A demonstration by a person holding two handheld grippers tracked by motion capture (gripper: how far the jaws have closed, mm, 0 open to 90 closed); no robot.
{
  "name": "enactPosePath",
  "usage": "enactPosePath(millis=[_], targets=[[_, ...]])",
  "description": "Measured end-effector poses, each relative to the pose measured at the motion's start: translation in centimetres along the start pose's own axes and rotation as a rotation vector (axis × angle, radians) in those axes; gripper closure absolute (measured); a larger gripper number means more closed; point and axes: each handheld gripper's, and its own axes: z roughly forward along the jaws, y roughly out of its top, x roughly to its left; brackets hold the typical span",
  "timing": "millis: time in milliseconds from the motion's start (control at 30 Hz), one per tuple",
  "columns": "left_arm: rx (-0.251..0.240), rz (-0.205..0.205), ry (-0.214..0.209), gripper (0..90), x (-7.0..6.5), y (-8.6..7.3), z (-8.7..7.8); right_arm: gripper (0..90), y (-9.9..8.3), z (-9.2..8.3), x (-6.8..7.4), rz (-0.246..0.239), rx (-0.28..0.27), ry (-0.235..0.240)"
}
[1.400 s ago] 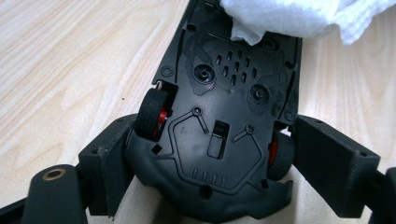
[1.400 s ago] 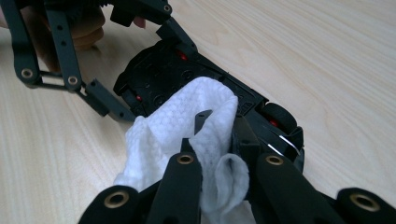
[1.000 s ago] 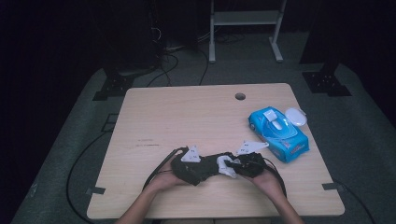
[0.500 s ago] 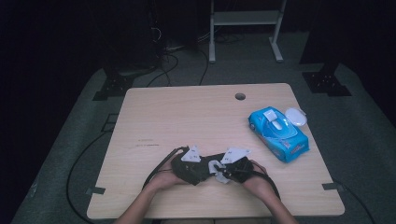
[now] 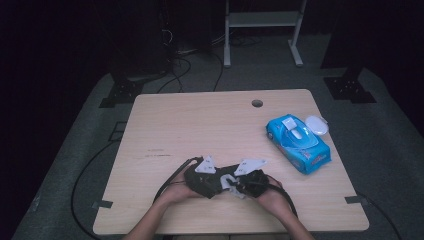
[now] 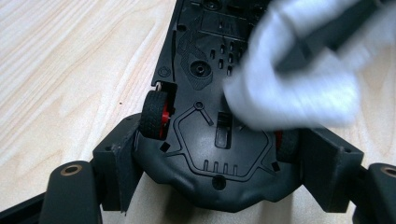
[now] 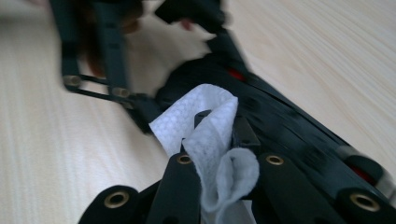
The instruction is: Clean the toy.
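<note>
Low in the middle of the high view, both hands meet on the bench (image 5: 200, 125), forearms coming in from the bottom edge. The left tongs (image 6: 224, 154) are clamped on an upturned black toy car (image 6: 205, 140), one jaw at each side by its wheels. The right tongs (image 7: 219, 140), which have just been closing, pinch a white wipe (image 7: 210, 135) pressed against the car's underside. A blue wipes pack (image 5: 298, 143) lies at the right.
</note>
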Motion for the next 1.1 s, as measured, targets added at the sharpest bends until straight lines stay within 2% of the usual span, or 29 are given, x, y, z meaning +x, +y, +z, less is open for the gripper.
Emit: enactPosePath(millis=[67, 100, 167, 233, 300, 400, 433, 500, 567, 600, 700, 733, 767, 833, 933, 1067, 1100], targets=[[0.001, -0.007, -0.007, 24.0, 0.1, 0.0, -0.1, 83.4, 0.3, 0.1, 0.4, -0.028, 0.015, -0.011], [-0.001, -0.009, -0.009, 24.0, 0.1, -0.1, -0.1, 83.5, 0.2, -0.2, 0.0, -0.019, 0.021, -0.026], [-0.006, -0.015, -0.011, 24.0, 0.2, -0.1, -0.2, 83.7, -0.4, -1.1, -1.2, 0.000, 0.028, -0.086], [-0.008, -0.015, -0.013, 24.0, 0.2, -0.1, -0.2, 83.9, -1.3, -2.0, -2.6, 0.075, 0.012, -0.109], [-0.013, -0.019, -0.014, 24.0, 0.1, 0.0, -0.1, 84.1, -1.8, -2.6, -3.3, 0.122, 0.009, -0.128], [-0.009, -0.016, -0.015, 24.0, 0.0, 0.1, -0.1, 84.1, -1.7, -2.5, -3.0, 0.145, -0.004, -0.108], [-0.013, -0.019, -0.017, 24.0, 0.0, 0.1, 0.0, 84.2, -1.2, -1.7, -2.1, 0.132, -0.024, -0.051], [-0.004, -0.009, -0.013, 24.0, -0.1, 0.1, 0.1, 84.1, -0.7, -0.6, -0.8, 0.104, -0.024, 0.006], [-0.009, -0.016, -0.016, 24.0, -0.1, 0.1, 0.0, 84.1, -0.4, -0.3, 0.0, 0.044, -0.010, 0.002], [-0.009, -0.016, -0.016, 24.0, -0.1, 0.1, 0.0, 84.1, -0.4, -0.3, 0.0, 0.044, -0.010, 0.002], [-0.015, -0.030, -0.015, 24.0, 0.1, -0.1, -0.1, 84.1, -1.1, -1.5, -1.5, 0.045, 0.001, -0.077], [-0.015, -0.030, -0.015, 24.0, 0.1, -0.1, -0.1, 84.1, -1.1, -1.5, -1.5, 0.045, 0.001, -0.077], [-0.013, -0.032, -0.013, 24.1, 0.2, -0.1, -0.2, 84.2, -2.1, -2.8, -3.0, 0.099, 0.011, -0.150], [-0.013, -0.027, -0.011, 24.1, 0.3, -0.1, -0.2, 84.2, -2.6, -3.5, -3.8, 0.133, 0.013, -0.167], [-0.013, -0.030, -0.011, 24.0, 0.2, 0.0, -0.2, 84.2, -2.7, -3.5, -3.4, 0.141, -0.002, -0.130], [-0.016, -0.027, -0.011, 24.1, 0.0, 0.2, 0.1, 84.1, -1.2, -1.7, -0.8, 0.061, -0.010, -0.031], [-0.009, -0.017, -0.007, 24.0, 0.0, 0.2, 0.2, 84.1, -0.9, -1.2, -0.1, 0.032, -0.002, -0.028]])
